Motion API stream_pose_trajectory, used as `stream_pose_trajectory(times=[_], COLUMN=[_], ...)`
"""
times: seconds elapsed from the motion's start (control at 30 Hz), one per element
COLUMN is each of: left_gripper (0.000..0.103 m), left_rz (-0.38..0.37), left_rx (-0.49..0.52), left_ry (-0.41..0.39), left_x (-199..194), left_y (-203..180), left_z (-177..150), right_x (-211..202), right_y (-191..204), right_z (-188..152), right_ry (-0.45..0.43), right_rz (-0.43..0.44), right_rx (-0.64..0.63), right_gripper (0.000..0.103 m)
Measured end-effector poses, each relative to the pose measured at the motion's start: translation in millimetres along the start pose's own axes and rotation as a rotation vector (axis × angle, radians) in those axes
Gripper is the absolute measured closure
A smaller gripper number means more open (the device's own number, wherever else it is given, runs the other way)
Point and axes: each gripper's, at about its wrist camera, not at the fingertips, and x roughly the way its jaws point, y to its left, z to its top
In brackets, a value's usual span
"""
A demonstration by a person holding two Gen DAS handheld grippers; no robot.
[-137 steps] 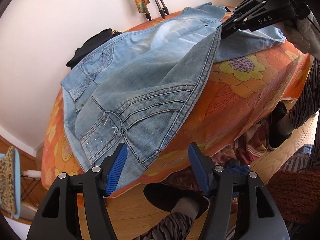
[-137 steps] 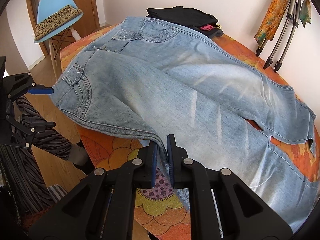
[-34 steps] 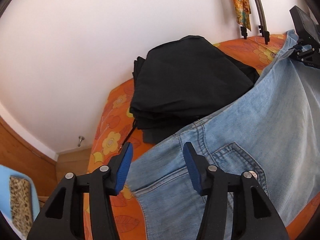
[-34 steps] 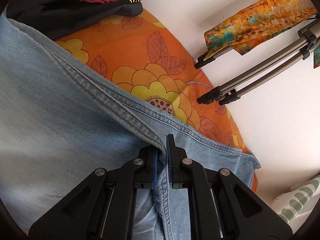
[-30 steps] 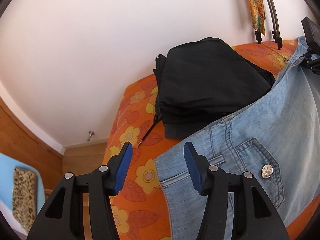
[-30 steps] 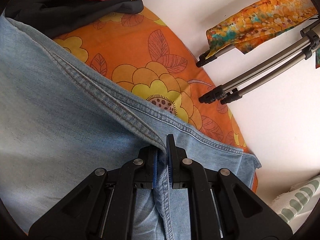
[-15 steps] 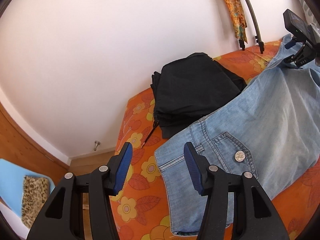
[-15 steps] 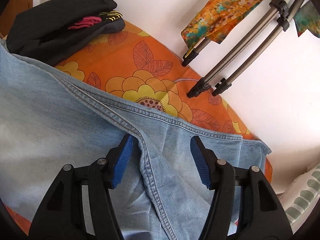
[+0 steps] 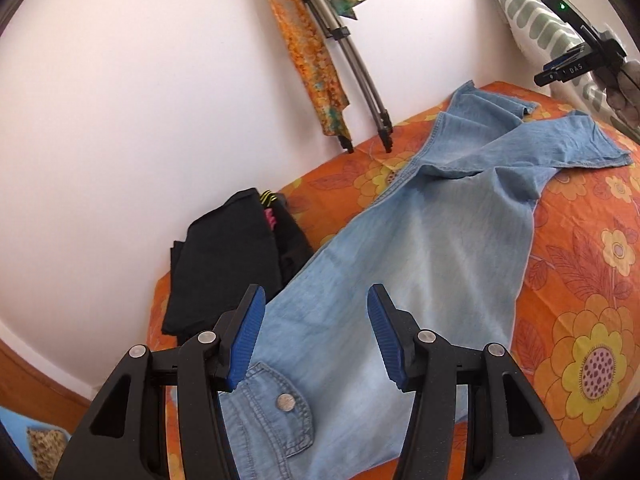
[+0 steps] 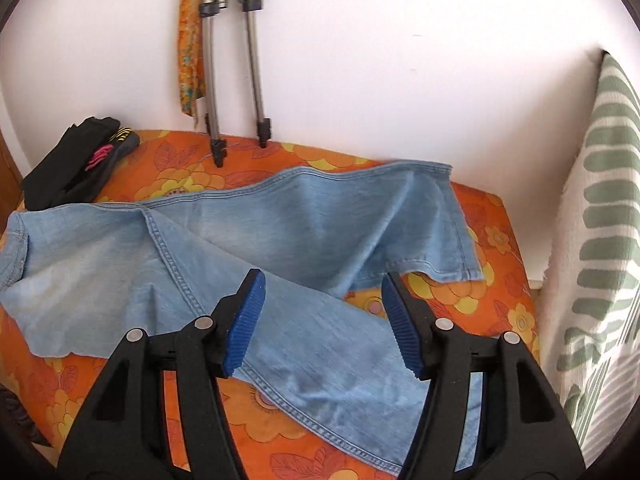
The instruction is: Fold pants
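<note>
left wrist view: the left gripper [image 9: 316, 336] hangs over the waist end of the jeans [image 9: 420, 264], its blue pads apart and nothing between them; the denim lies below, not pinched. the jeans run from the near left edge of the flowered orange surface [image 9: 592, 320], where a buttoned pocket [image 9: 276, 412] shows, towards the far right corner, where the two leg ends splay apart, one lying partly across the other. a folded pile of dark clothes [image 9: 228, 264] sits at the far left edge by the wall, just beside the jeans and perhaps touching them. the right gripper [image 9: 560, 72] is up in the far right corner of the picture, clear of the cloth. right wrist view: the right gripper [image 10: 322, 320] has just been opening and now stands with its pads apart above the nearer leg, gripping nothing. the further leg [image 10: 320, 216] lies along the wall-side edge, its hem near the right edge by a striped cushion [image 10: 600, 240]; the nearer leg crosses over it and slants to the near edge. tripod legs [image 10: 236, 80] stand against the wall. by my reading the lengthwise fold, leg on leg, is laid but untidy, the legs not matched; squaring them and folding the length across is left to do.
</note>
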Motion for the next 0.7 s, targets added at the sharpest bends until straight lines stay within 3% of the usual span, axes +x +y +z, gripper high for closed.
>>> stream_pose_trajectory(times=[0.2,0.33,0.47,0.7], left_gripper=[0.049,0.049,0.049,0.049], left_rz=[-0.155,-0.236,-0.258,-0.271], left_rx=[0.091,0.111,0.165,0.159], left_ry=[0.036,0.068,0.088,0.137], left_x=[38,62,86,113], left_y=[-71,-108,-137,-137], left_z=[24,36,44,40], right_x=[18,45,86,151], right_y=[-127,-183,-218,-243], right_z=[-32,-40,-36,-19], right_ry=[0.071,0.102,0.138,0.179], right_rz=[-0.076,-0.087,-0.023,-0.097], right_rx=[0.314,0.447,0.589,0.666], right_gripper=[0.04,0.04,0.04,0.04])
